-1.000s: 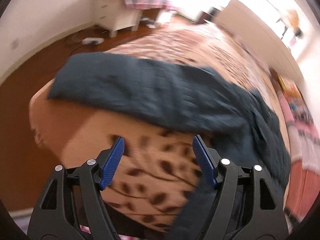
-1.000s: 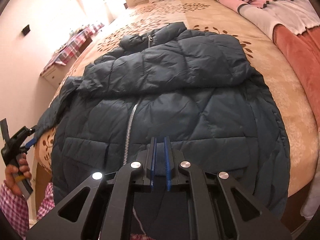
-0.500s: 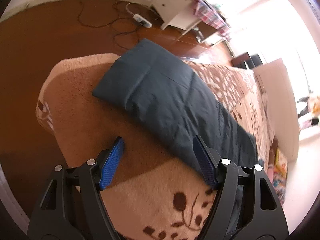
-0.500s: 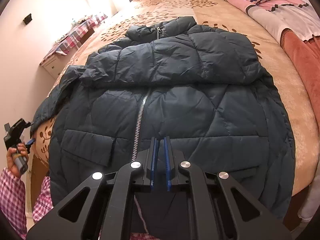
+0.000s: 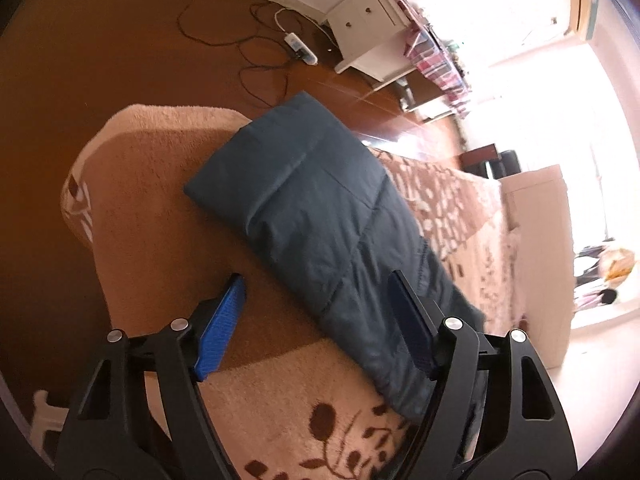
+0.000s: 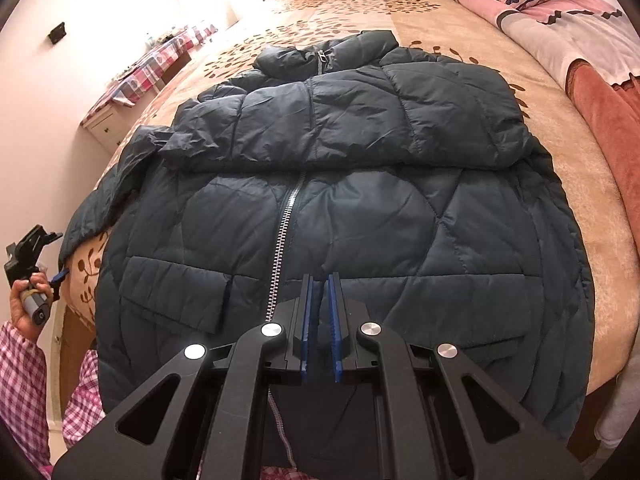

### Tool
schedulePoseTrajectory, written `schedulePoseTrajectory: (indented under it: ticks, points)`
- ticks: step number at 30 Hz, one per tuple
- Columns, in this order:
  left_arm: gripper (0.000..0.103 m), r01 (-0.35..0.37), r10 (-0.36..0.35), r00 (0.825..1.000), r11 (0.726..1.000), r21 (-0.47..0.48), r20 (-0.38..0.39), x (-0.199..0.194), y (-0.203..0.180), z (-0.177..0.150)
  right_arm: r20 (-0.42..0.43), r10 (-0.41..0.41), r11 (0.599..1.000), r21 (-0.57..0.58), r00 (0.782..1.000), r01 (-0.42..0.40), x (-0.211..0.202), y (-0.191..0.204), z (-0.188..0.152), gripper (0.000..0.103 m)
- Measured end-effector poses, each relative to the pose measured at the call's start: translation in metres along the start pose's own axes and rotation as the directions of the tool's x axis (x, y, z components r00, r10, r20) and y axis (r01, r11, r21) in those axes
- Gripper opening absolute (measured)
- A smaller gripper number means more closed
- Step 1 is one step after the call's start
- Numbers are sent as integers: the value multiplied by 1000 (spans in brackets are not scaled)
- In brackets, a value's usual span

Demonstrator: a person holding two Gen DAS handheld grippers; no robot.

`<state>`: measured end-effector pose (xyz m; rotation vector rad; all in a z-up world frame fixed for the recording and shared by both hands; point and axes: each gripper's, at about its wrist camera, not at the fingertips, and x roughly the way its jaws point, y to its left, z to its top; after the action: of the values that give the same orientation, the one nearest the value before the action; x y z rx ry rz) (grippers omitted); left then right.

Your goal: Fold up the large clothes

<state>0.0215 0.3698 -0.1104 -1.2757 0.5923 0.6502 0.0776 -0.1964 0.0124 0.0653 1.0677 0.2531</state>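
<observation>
Left gripper (image 5: 316, 320) swung over jacket sleeve (image 5: 316, 208), jaws wide.

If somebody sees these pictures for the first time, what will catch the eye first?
First, the big dark puffer jacket, spread front-up across the bed, with a silver zipper down its middle. Next, its sleeve lying over the bed corner, between the fingers of the open left claw. The shut right claw hangs over the jacket's lower part.
</observation>
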Motion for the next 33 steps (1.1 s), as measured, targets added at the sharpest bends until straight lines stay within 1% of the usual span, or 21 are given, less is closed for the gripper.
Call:
schedulePoseTrajectory:
  ticks: [2, 3, 4, 5, 7, 9, 12, 13, 14, 15, 16, 17, 18, 19, 21, 23, 25, 27, 29, 30, 33]
  points:
    - [66, 46, -46, 999, 998, -36, -22, -5, 7, -1, -4, 1, 1000, 4, 1000, -1, 1, 0, -1, 10]
    - [66, 101, -103, 994, 993, -59, -44, -5, 8, -1, -5, 3, 1000, 3, 1000, -3, 1, 0, -1, 10]
    - [65, 133, -137, 989, 989, -67, -57, -5, 9, -1, -4, 3, 1000, 2, 1000, -3, 1, 0, -2, 10]
    - [65, 134, -138, 989, 989, -63, -60, -4, 9, -2, -3, 3, 1000, 4, 1000, -3, 1, 1, -2, 10]
    - [65, 111, -113, 991, 993, -42, -71, 2, 7, -5, -7, 4, 1000, 6, 1000, -4, 2, 1, -1, 10]
    - [64, 97, -100, 992, 994, -43, -72, 8, 7, -4, -13, 5, 1000, 3, 1000, -5, 2, 2, -2, 10]
    - [64, 94, -95, 995, 995, -25, -34, 14, 1, 3, -15, 3, 1000, -10, 1000, -3, 1, 4, -3, 10]
    - [62, 99, -100, 995, 995, -19, -24, 16, -1, 6, -15, 1, 1000, -12, 1000, -1, 1, 4, -3, 10]
    - [59, 101, -101, 995, 995, -5, -12, 17, -3, 9, -15, 1, 1000, -13, 1000, -1, 2, 3, -2, 10]
    - [52, 93, -93, 996, 996, 1, -9, 19, -5, 13, -14, 0, 1000, -13, 1000, 0, 2, 3, -1, 10]
    - [40, 78, -78, 997, 997, 1, -9, 22, -5, 16, -13, -2, 1000, -13, 1000, 1, 2, 3, -1, 10]
    - [33, 60, -60, 998, 998, -5, -13, 25, -4, 18, -14, -2, 1000, -13, 1000, 2, 3, 3, -1, 10]
    - [18, 35, -35, 999, 999, -16, -21, 30, -2, 21, -15, -2, 1000, -13, 1000, 2, 4, 2, 0, 10]
    - [13, 32, -33, 999, 999, -26, -31, 33, 1, 23, -16, -3, 1000, -15, 1000, 3, 4, 3, 0, 10]
    - [7, 42, -42, 999, 999, -19, -26, 32, 1, 25, -17, -3, 1000, -20, 1000, 3, 5, 3, 0, 10]
    - [4, 29, -29, 1000, 998, 54, 6, 22, -10, 24, -18, -2, 1000, -23, 1000, 2, 6, 3, 0, 10]
    - [4, 29, -35, 998, 991, 128, 43, 10, -25, 23, -13, 2, 1000, -20, 1000, -2, 5, 3, 0, 10]
    - [4, 40, -64, 993, 970, 241, 95, -8, -54, 20, -5, 7, 1000, -15, 1000, -7, 3, 2, 0, 10]
    - [3, 67, -120, 984, 936, 346, 133, -27, -83, 14, 1, 11, 1000, -10, 1000, -11, 1, 0, 0, 10]
    - [3, 89, -165, 975, 903, 420, 150, -41, -104, 8, 6, 16, 1000, -5, 1000, -16, 0, -2, 0, 10]
    - [3, 146, -302, 941, 772, 619, 155, -80, -166, -15, 22, 28, 1000, 8, 999, -28, -4, -8, -1, 10]
